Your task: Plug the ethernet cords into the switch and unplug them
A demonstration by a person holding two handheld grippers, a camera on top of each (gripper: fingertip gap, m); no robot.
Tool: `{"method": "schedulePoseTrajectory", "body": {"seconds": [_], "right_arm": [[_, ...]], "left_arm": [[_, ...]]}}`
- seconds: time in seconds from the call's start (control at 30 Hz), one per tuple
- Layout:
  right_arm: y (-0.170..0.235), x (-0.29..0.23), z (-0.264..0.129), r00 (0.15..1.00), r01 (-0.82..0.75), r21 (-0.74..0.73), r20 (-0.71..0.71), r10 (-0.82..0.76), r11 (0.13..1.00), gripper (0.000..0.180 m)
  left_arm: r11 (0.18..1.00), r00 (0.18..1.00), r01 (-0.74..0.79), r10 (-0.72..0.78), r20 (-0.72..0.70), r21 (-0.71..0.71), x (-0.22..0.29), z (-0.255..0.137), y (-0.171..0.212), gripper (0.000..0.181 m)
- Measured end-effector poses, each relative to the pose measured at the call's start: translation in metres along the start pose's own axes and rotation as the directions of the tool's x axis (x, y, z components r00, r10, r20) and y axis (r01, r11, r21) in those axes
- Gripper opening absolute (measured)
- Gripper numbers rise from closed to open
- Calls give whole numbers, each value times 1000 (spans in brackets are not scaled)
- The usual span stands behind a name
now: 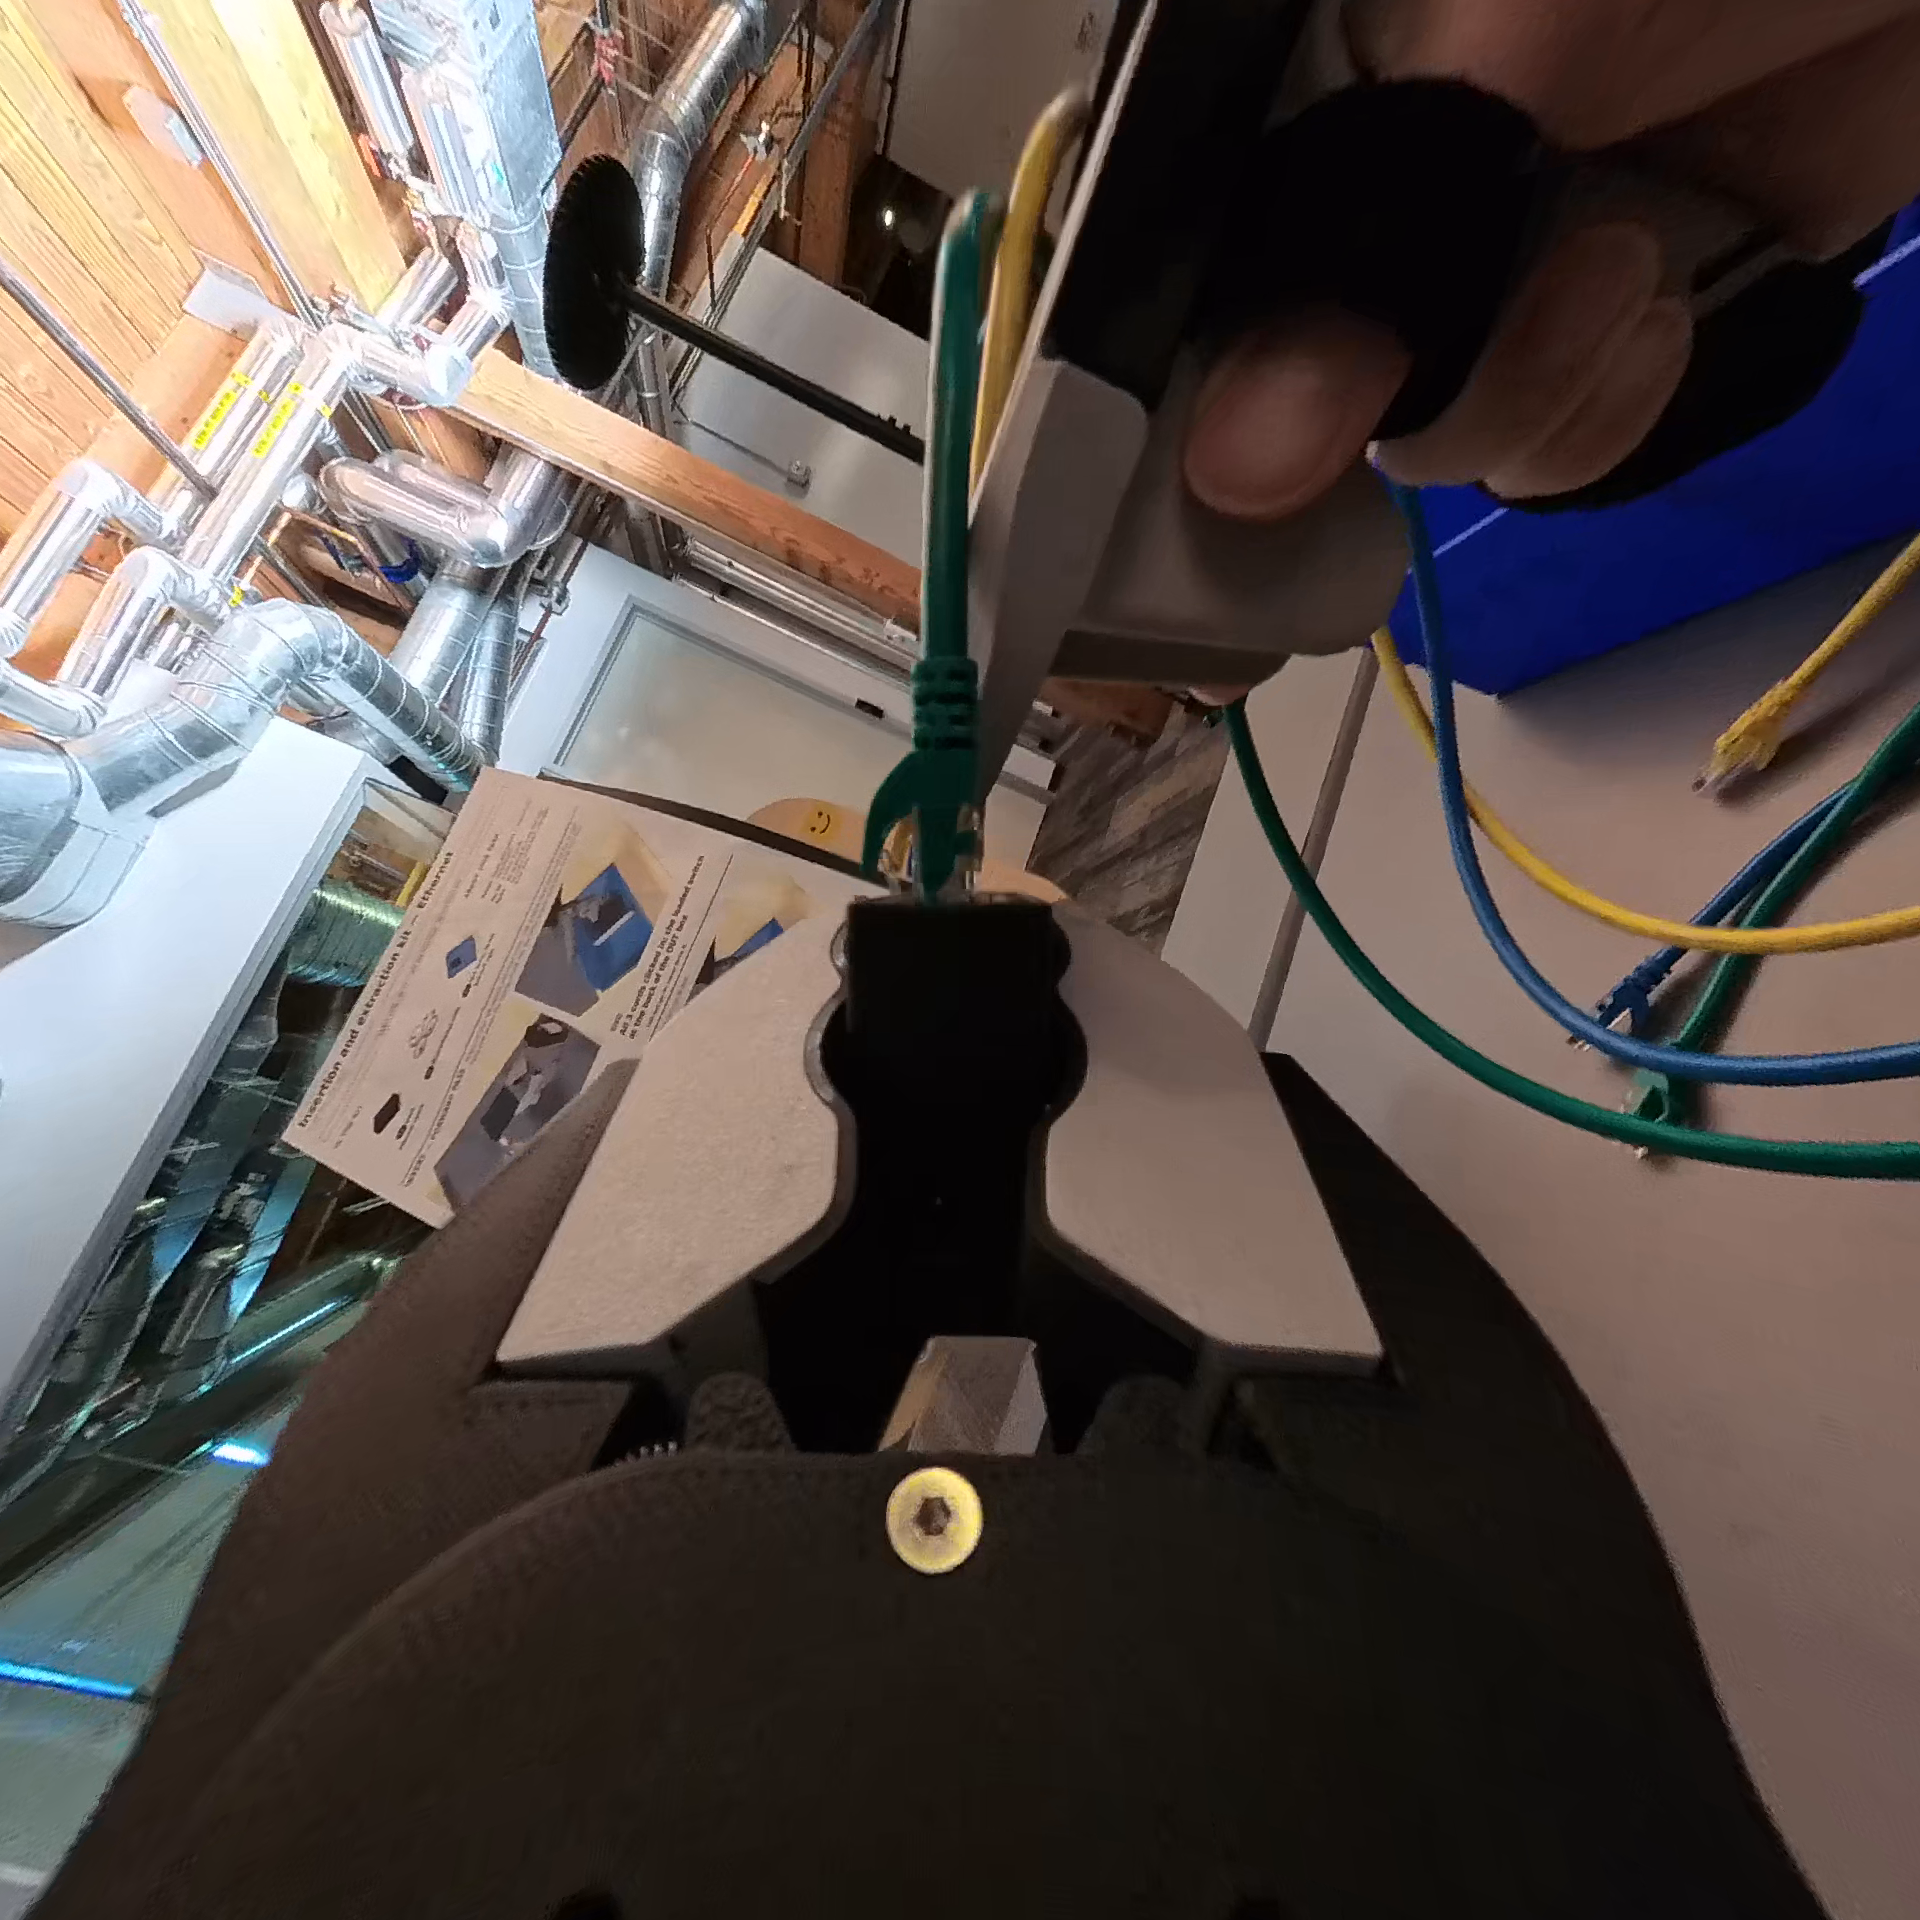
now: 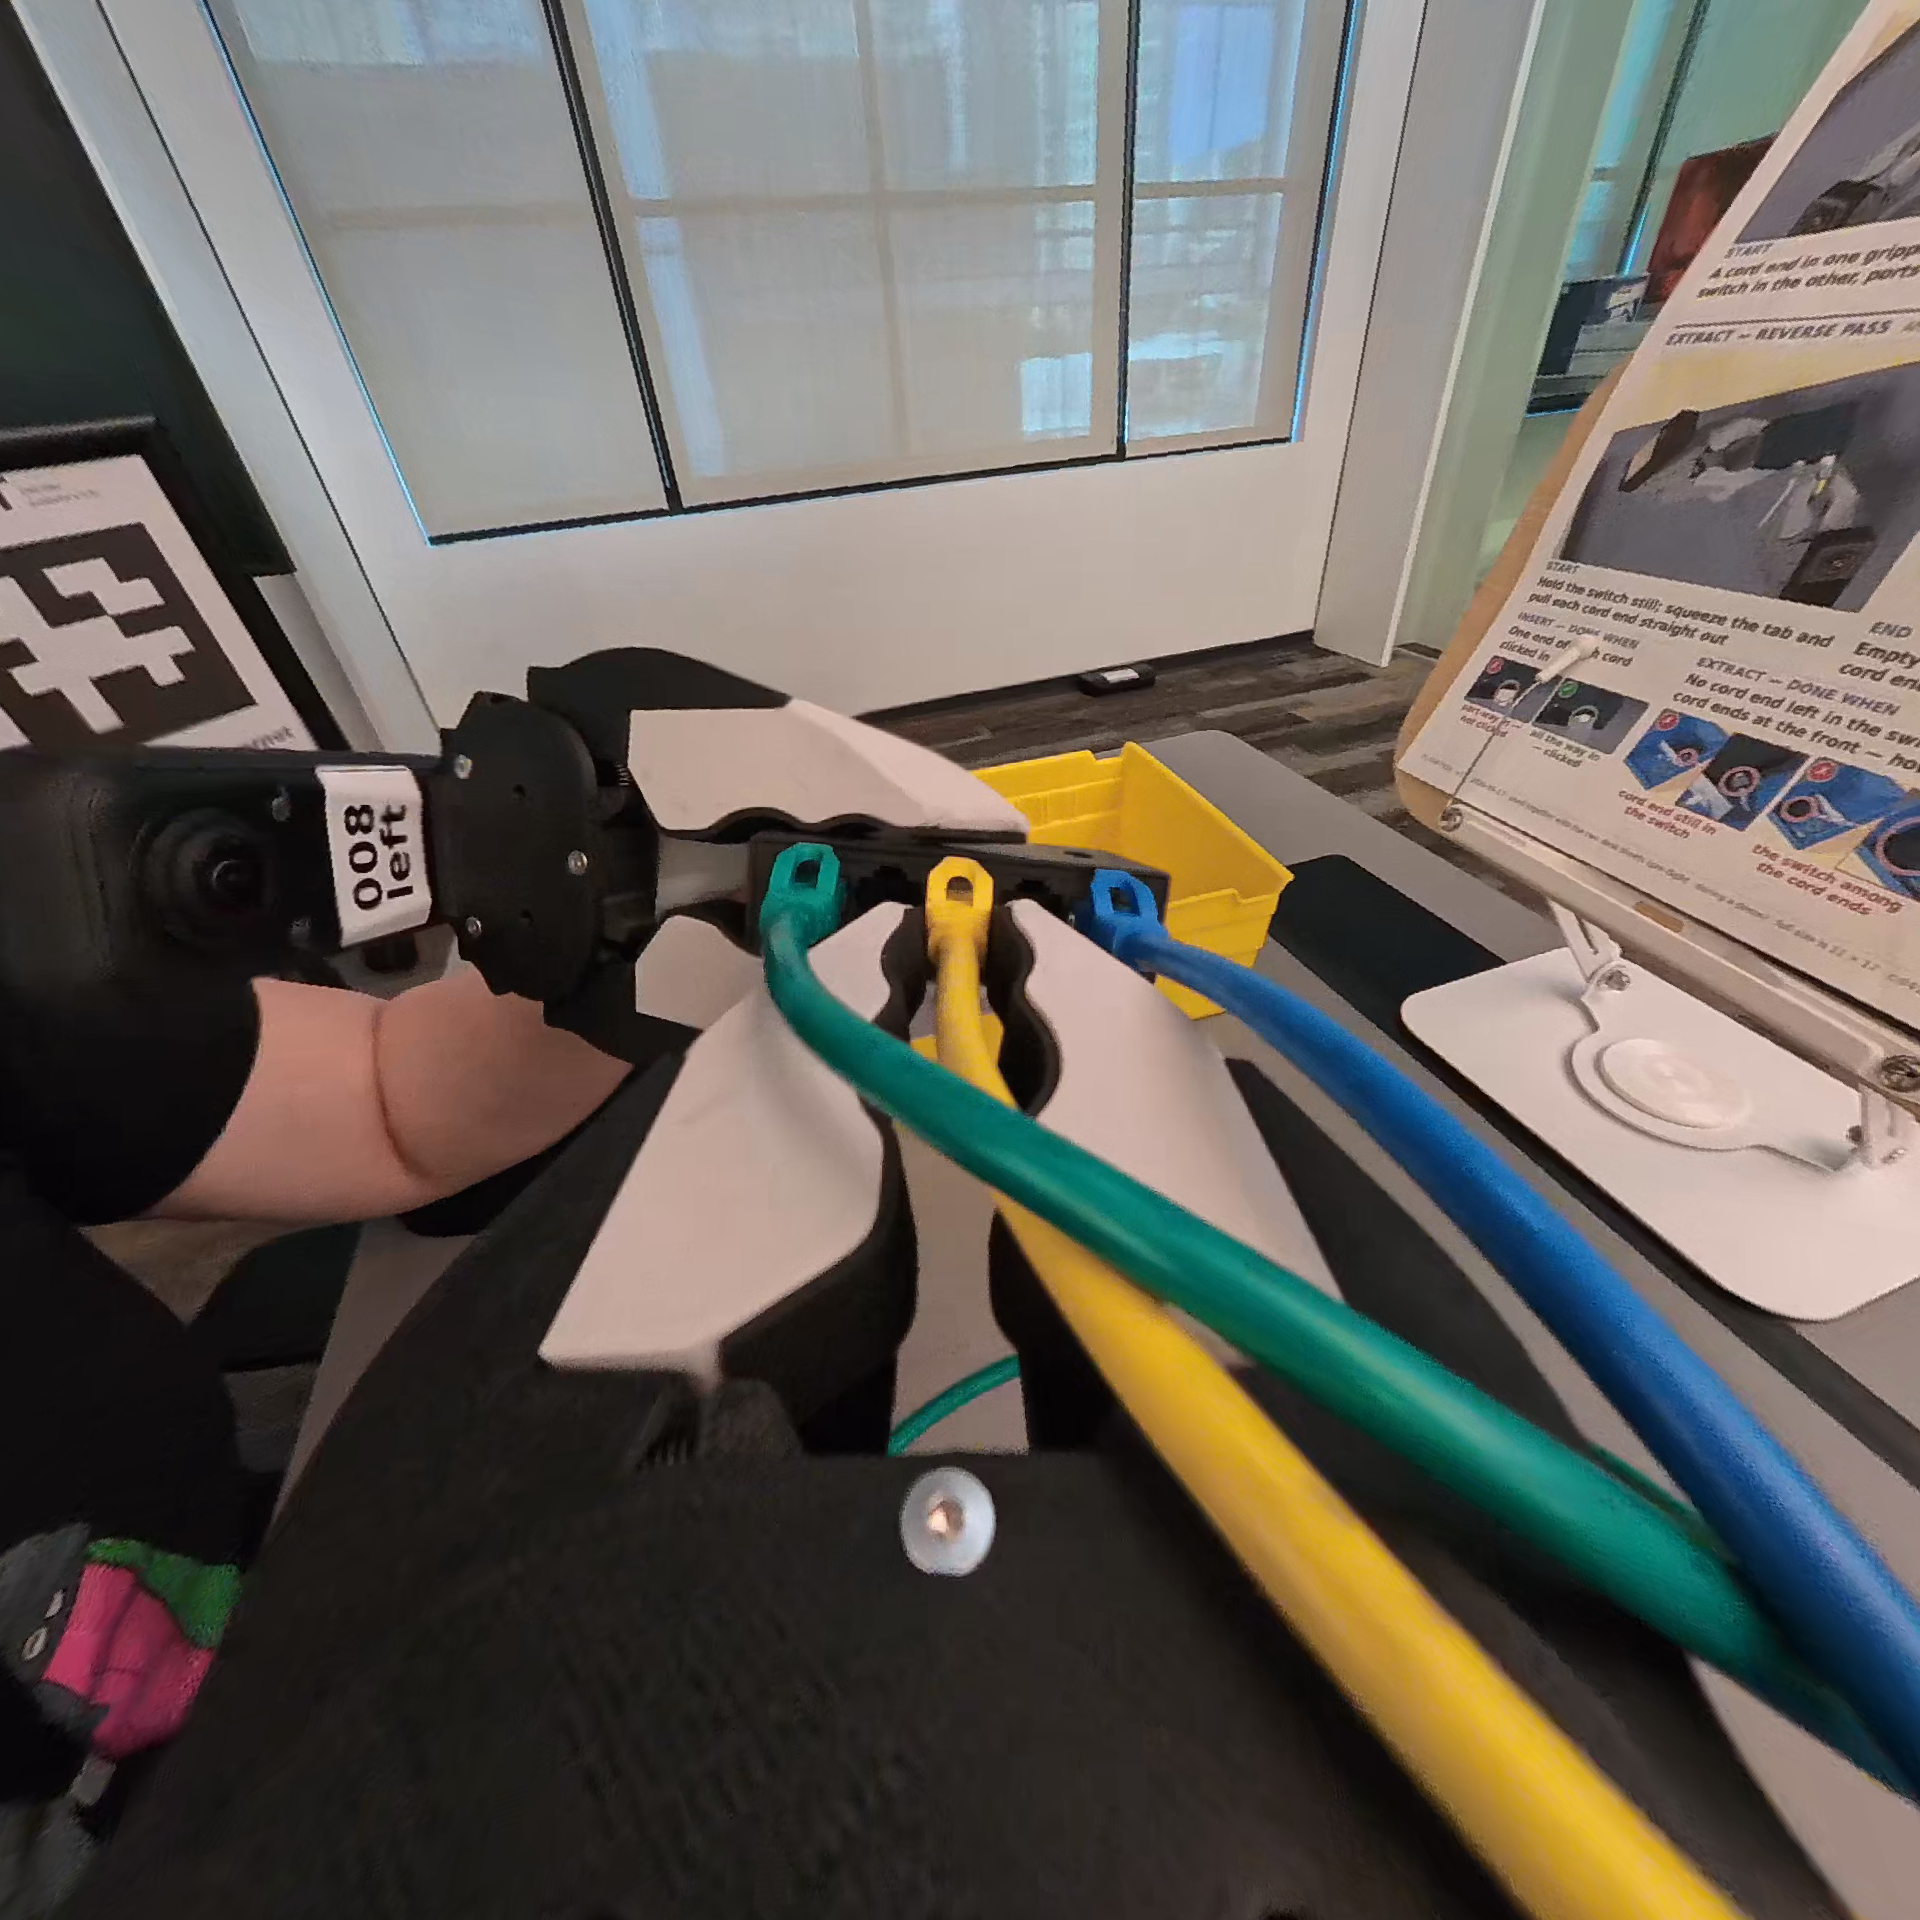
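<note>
My left gripper is shut on the black switch and holds it above the grey table. In the right wrist view it reaches in from the left with the switch, ports facing me. A green cord, a yellow cord and a blue cord are plugged in. My right gripper is closed around the yellow cord just behind its plug. In the left wrist view the green plug shows at the switch, with a right gripper finger beside it.
The cords' other ends lie loose on the table: yellow, blue, green. A blue bin and a yellow bin stand behind. An instruction board on a white stand is at the right. Both grippers' tips are close together, under 4 cm apart.
</note>
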State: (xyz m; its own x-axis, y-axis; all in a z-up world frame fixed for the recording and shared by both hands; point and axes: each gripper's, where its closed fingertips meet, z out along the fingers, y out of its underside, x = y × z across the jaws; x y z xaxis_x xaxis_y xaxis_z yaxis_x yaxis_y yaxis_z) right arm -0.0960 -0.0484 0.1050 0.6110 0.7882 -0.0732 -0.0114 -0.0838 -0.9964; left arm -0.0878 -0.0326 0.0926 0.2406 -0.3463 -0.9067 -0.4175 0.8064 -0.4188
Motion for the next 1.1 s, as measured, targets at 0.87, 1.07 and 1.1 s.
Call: {"method": "schedulePoseTrajectory", "body": {"seconds": [0.87,1.07,1.1], "right_arm": [[-46,-48,13,777,594,98,-325,-539,798,12],[-41,-45,11,848,500,90,-255,-465,861,12],[-42,-44,10,845,503,91,-263,-466,860,13]], "left_arm": [[988,919,-152,153,363,-33,-60,-20,-10,43],[994,947,-111,103,304,10,-50,-18,-15,41],[996,952,-91,86,295,5,-50,-16,-14,41]]}}
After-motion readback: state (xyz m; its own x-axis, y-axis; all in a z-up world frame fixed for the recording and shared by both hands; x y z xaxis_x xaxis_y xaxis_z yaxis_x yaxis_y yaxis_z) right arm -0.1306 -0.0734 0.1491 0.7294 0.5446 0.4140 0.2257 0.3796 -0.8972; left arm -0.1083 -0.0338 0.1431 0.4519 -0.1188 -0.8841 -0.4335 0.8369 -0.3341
